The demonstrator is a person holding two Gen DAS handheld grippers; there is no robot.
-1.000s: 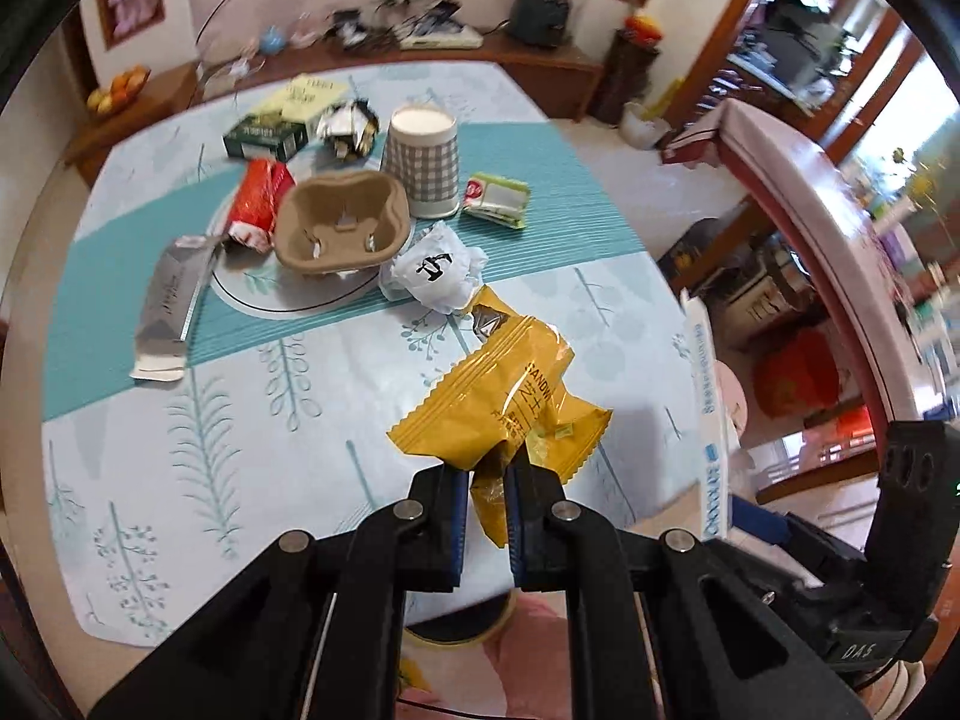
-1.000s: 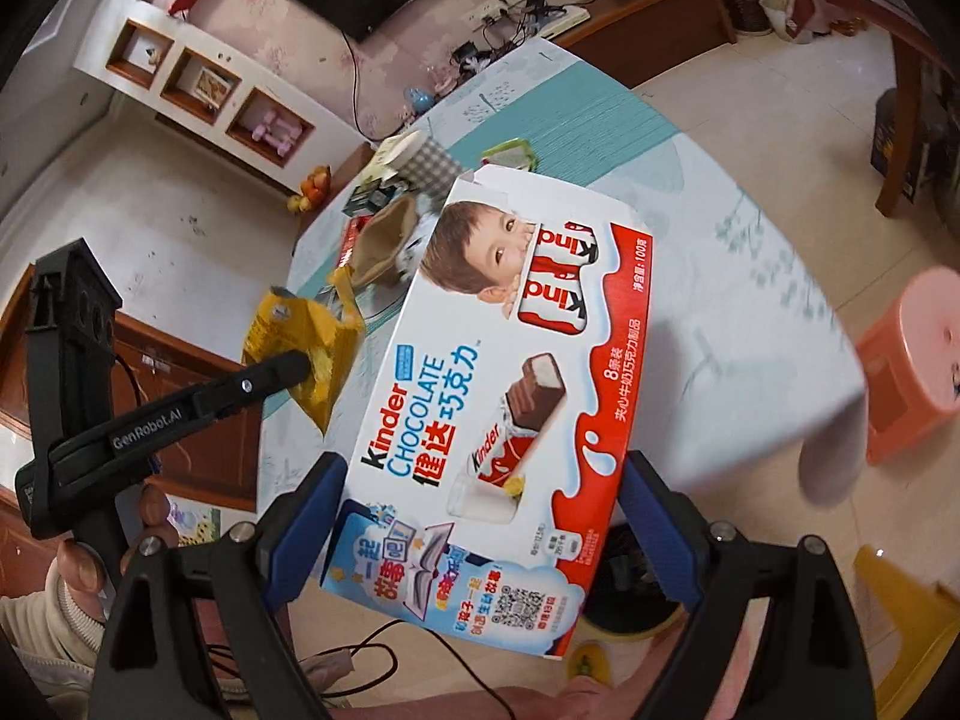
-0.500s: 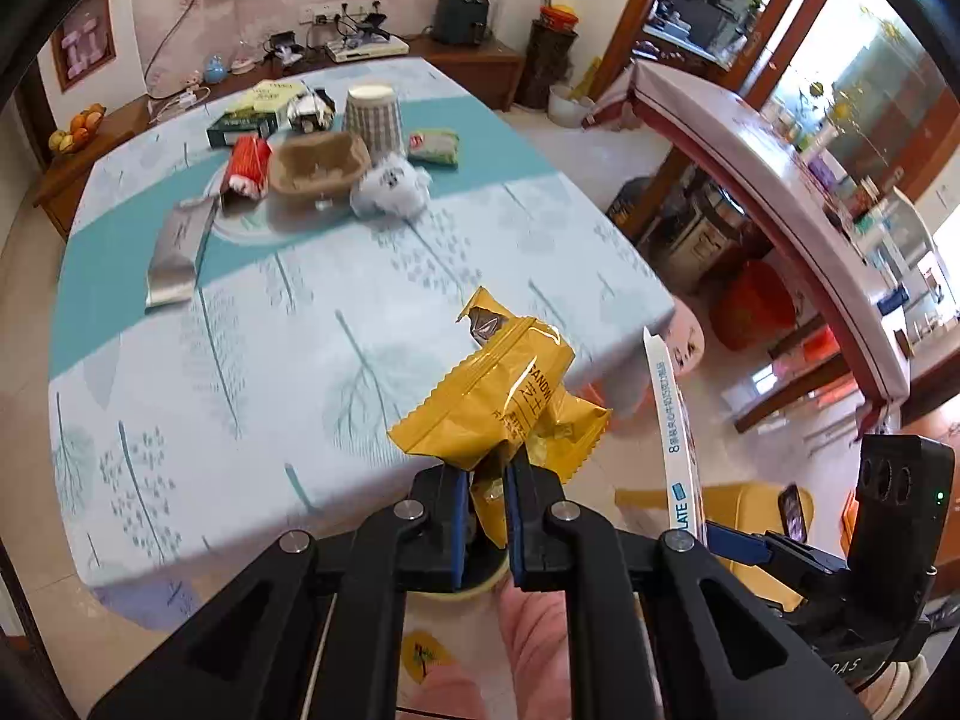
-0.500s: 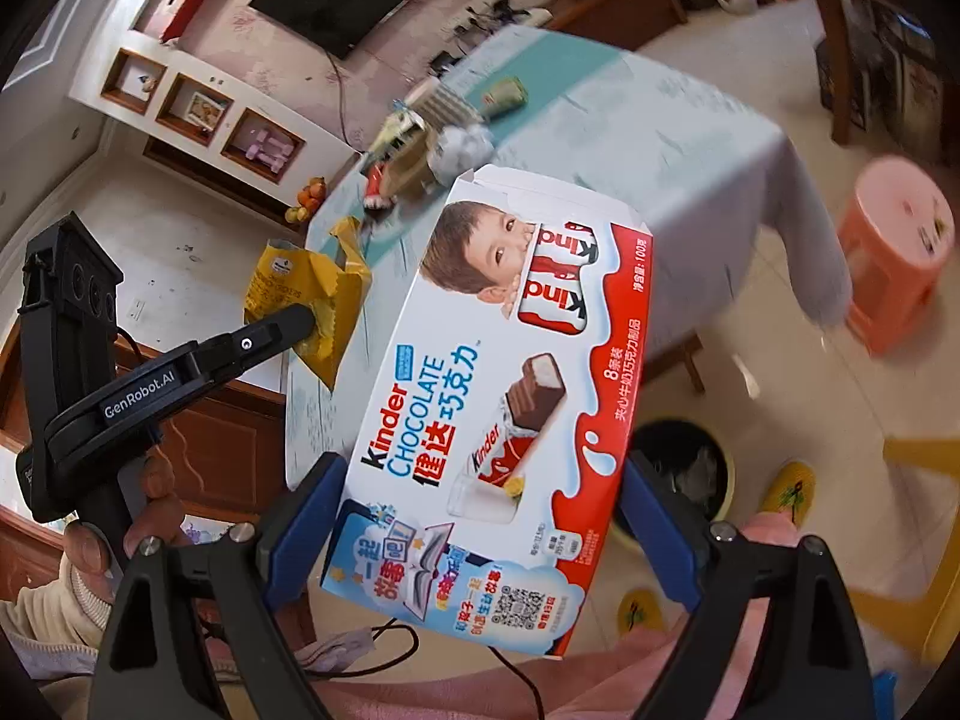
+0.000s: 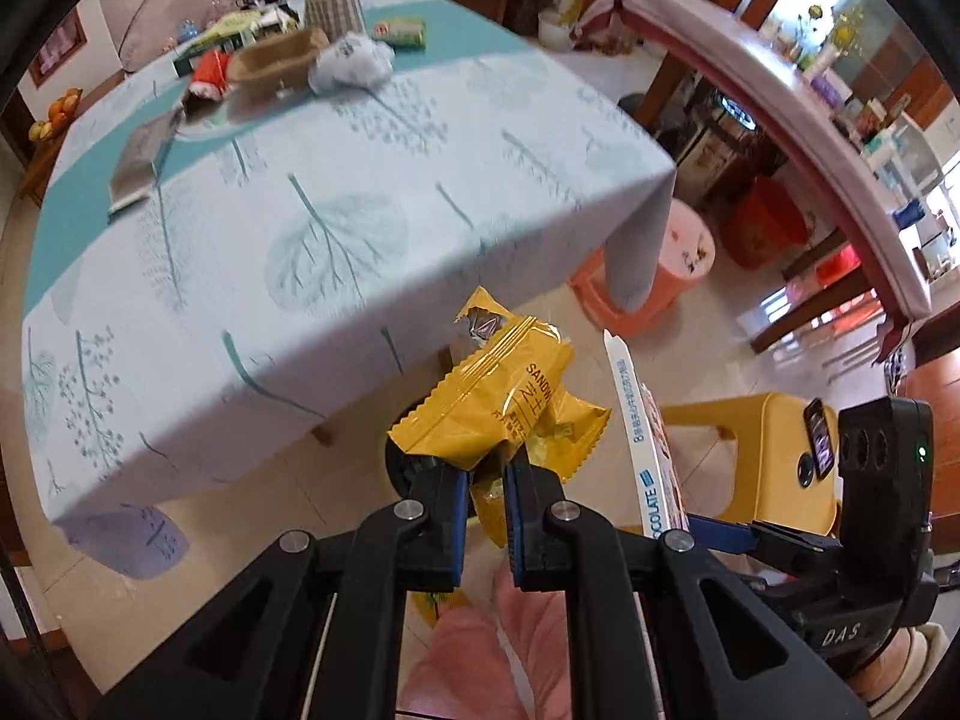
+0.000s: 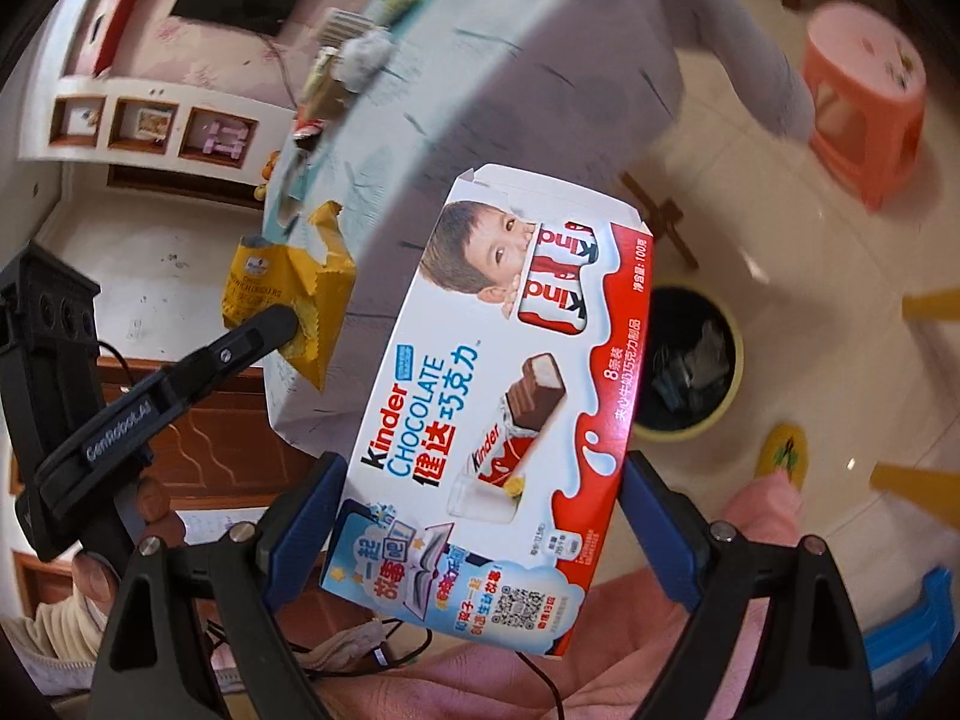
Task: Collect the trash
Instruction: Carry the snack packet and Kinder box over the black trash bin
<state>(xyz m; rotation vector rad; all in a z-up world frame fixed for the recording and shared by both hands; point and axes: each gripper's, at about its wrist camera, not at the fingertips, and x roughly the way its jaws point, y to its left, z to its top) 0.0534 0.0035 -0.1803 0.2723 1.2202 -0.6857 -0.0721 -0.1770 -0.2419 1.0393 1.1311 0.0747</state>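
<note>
The table [image 5: 336, 228] sits ahead of and above both grippers, and it has more trash on it at its far end: a cup [image 5: 333, 7], a brown tray [image 5: 277, 57], a white wad [image 5: 353, 61], a red wrapper [image 5: 210, 73] and a flat silver pack [image 5: 139, 163]. That part of the job is not done yet. On the floor, just past the right gripper [image 6: 480, 516], stands the bin [image 6: 690, 360], dark inside with some scraps in it already. The right gripper is spread wide and squeezes the box [image 6: 498, 396] by its two long sides, so the box sticks out in front of it, near the bin. The left gripper [image 5: 485, 516] is pressed almost together and pinches the yellow bag [image 5: 498, 408] by its bottom edge; the bag pokes up ahead of it, and a dark round thing, likely the bin, shows partly hidden just behind the bag. I think both pieces are about to be dropped in, and then the rest on the table must be fetched.
</note>
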